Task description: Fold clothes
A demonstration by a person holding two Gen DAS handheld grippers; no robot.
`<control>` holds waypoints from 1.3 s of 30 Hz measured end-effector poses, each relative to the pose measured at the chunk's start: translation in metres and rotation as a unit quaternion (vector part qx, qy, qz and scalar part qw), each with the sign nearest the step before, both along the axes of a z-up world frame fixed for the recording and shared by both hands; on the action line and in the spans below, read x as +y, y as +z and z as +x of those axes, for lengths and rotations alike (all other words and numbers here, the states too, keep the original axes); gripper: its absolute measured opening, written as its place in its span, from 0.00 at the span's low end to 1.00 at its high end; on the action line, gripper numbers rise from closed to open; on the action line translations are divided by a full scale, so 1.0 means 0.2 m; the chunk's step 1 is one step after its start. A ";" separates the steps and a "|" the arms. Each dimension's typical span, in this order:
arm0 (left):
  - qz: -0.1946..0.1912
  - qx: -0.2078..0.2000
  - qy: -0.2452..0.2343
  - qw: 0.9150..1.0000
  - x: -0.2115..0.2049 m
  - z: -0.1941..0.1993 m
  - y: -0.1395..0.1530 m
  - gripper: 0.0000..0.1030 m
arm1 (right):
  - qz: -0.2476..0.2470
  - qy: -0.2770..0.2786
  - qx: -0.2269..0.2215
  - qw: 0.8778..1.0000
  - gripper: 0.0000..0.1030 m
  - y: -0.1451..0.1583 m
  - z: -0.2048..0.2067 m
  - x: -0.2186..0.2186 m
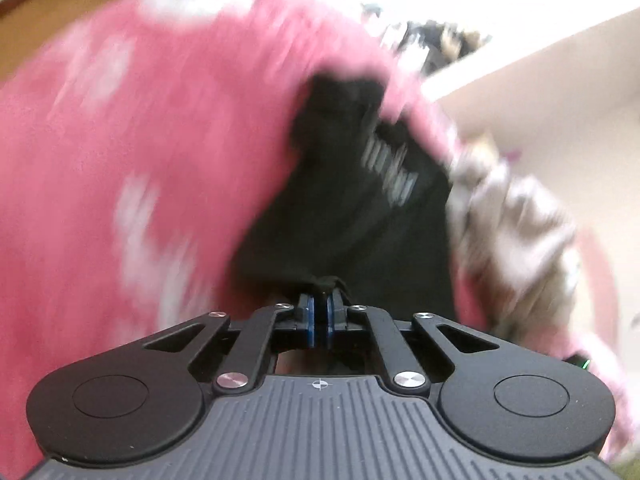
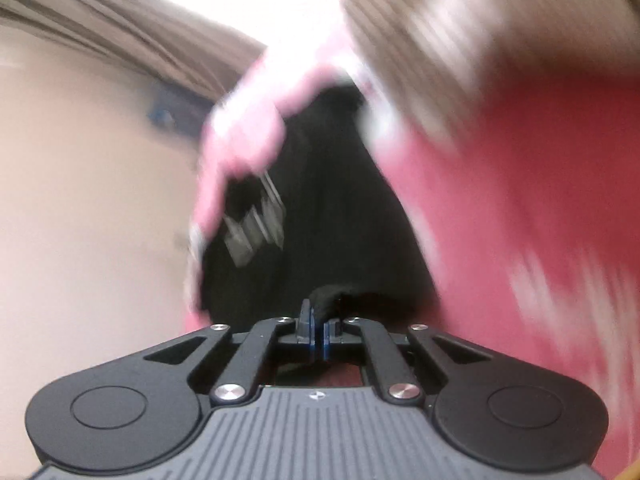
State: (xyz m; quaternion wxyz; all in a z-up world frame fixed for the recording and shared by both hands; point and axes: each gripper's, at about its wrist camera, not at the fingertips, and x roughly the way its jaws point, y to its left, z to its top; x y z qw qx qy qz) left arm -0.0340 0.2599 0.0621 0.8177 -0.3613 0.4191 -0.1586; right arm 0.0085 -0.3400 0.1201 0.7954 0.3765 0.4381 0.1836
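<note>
A: Grippers, two of them. Left gripper (image 1: 320,300) has its blue pads pressed together on a bunched edge of the black garment (image 1: 352,208). Right gripper (image 2: 318,316) same deal, pads nearly touching, pinching a rolled bit of black cloth.

B: Count of clothes?

A: One black garment, one pink blanket (image 1: 140,160) with white blotches under it. Both views are heavily blurred.

B: Which way does the garment run?

A: Left view: long axis runs from the fingertips at 6 o'clock up toward 12, leaning slightly to 1. Pale lettering (image 1: 390,164) on it sits toward 1 o'clock; can't read it. Right view: black cloth (image 2: 328,208) runs from the fingertips straight up toward 12, narrowing at the top. Pale print (image 2: 256,220) at 10 o'clock, unreadable.

B: Relative to the tool?

A: Directly ahead of both sets of fingers, touching them, spreading away from the pinch. Pink blanket (image 2: 520,208) fills 3 o'clock in the right view, and 9 through 12 in the left view.

B: Anything else?

A: Beige striped cloth (image 2: 460,28) at 1 o'clock in the right view, a pale wall (image 2: 88,200) at 9. Grey-beige crumpled fabric (image 1: 516,236) at 3 o'clock in the left view; can't tell what it is.
</note>
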 end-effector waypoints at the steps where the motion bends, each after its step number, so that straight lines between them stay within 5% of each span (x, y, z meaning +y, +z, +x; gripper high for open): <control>1: -0.009 -0.019 0.012 1.000 0.01 0.11 0.09 0.03 | 0.005 -0.008 -0.034 0.999 0.04 0.16 0.10 0.00; 4: -0.036 -0.107 0.042 0.993 0.07 0.36 0.51 0.03 | 0.011 -0.008 -0.175 0.984 0.04 0.75 0.22 0.02; 6: -0.020 -0.191 0.035 0.981 0.08 0.36 0.87 0.03 | -0.001 0.010 -0.246 0.969 0.04 1.05 0.16 0.04; 9: 0.040 -0.273 0.009 0.961 0.05 0.20 1.20 0.03 | -0.021 0.034 -0.289 0.957 0.04 1.23 0.00 0.05; 12: 0.080 -0.292 -0.006 0.953 0.05 0.00 1.28 0.03 | -0.023 0.049 -0.269 0.962 0.04 1.14 -0.15 0.03; 16: 0.096 -0.220 -0.015 0.971 0.07 -0.19 1.04 0.03 | -0.018 0.064 -0.172 0.983 0.04 0.80 -0.33 -0.01; 19: 0.098 -0.147 -0.022 0.984 0.09 -0.26 0.80 0.03 | -0.001 0.072 -0.049 0.996 0.04 0.40 -0.43 -0.01; 23: 0.099 -0.051 -0.031 0.993 0.11 -0.31 0.47 0.03 | -0.009 0.064 0.092 0.994 0.04 -0.10 -0.55 -0.01; 26: 0.099 0.022 -0.039 0.994 0.13 -0.34 0.23 0.03 | -0.007 0.047 0.157 0.986 0.04 -0.33 -0.60 -0.04; 31: 0.098 0.143 -0.050 0.984 0.16 -0.40 -0.19 0.03 | -0.020 0.050 0.172 0.984 0.04 -0.34 -0.67 -0.05; 35: 0.109 0.126 -0.069 0.984 0.15 -0.45 -0.16 0.03 | -0.043 0.058 0.167 0.983 0.04 -0.29 -0.68 -0.05; 39: 0.169 0.131 -0.116 0.970 0.06 -0.47 -0.24 0.07 | -0.124 0.069 0.194 0.971 0.13 -0.38 -0.69 -0.04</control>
